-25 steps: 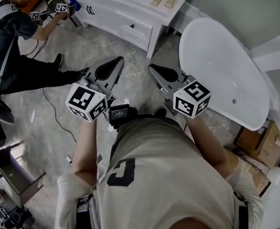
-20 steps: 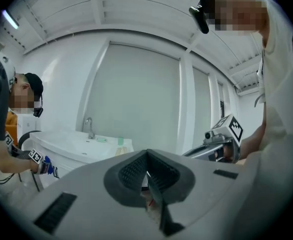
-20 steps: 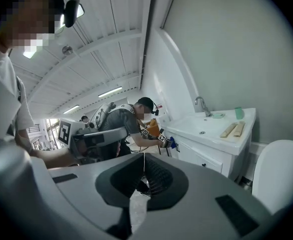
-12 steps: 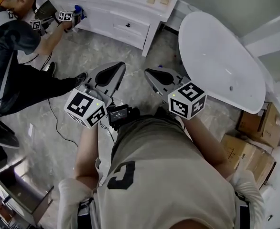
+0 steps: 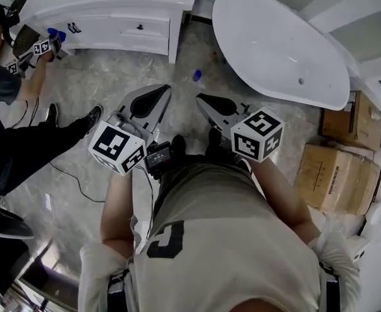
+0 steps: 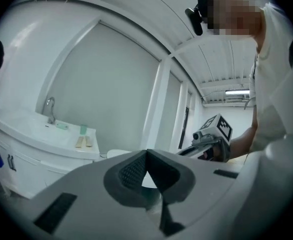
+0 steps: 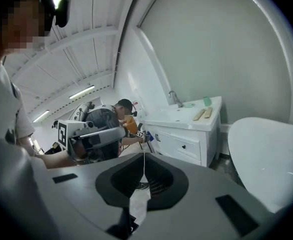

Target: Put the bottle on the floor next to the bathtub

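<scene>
Left gripper (image 5: 158,92) jaws together, empty. Right gripper (image 5: 204,101) jaws pressed closed, empty. Small blue item (image 5: 197,75) on floor beyond, just left of bathtub (image 5: 278,51).

Grey marbled floor (image 5: 112,77). A white vanity cabinet (image 5: 99,2) with drawers stands against a pale wall (image 7: 226,49). Cardboard boxes (image 5: 337,174) sit at right. What looks like a strip light (image 7: 81,92) glows overhead.
</scene>
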A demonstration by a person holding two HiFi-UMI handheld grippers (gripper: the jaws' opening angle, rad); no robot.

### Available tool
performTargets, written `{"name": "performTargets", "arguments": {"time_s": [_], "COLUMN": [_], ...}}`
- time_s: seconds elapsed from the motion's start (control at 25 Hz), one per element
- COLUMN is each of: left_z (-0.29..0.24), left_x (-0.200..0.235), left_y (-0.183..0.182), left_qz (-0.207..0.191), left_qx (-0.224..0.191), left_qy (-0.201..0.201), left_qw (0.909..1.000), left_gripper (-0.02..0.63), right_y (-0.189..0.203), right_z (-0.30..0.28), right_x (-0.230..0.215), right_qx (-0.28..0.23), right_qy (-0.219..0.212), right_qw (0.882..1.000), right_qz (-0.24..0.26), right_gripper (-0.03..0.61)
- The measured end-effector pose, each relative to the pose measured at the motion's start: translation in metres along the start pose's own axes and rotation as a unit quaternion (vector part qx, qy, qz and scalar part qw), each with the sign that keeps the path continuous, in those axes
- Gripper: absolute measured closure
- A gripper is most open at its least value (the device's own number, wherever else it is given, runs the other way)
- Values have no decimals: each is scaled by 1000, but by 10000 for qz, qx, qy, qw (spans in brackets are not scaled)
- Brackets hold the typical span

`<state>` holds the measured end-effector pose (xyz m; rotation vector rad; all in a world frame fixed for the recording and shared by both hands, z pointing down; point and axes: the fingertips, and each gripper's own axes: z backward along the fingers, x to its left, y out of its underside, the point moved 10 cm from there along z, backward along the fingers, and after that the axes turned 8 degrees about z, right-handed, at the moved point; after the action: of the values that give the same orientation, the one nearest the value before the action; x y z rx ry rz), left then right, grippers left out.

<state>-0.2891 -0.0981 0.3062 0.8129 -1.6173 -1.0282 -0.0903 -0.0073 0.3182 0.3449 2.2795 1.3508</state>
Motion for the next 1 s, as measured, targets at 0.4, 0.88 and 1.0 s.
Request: {"name": "performTargets", "arguments": {"time_s": [0.4, 0.88, 1.0], "left_z": [-16, -64, -77], "left_x": [-38, -127, -157], "left_y": [-10, 5, 10], "left_qz": [-372, -647, -765], "left_qx": [154, 305, 361], "left_qy": [102, 191, 241], "left_qw": [9991, 9973, 9961], "left_gripper": [557, 557, 557], "right_y": [-8, 21, 30], "right_z": [40, 135, 164], "right_x": [6, -12, -18], "right_qx": [-489, -845, -938], "right_qy": [-9, 111, 154], "right_qw": [9988, 9964, 9955], "right_qz": [83, -40, -58], "right_gripper": [551, 551, 551]}}
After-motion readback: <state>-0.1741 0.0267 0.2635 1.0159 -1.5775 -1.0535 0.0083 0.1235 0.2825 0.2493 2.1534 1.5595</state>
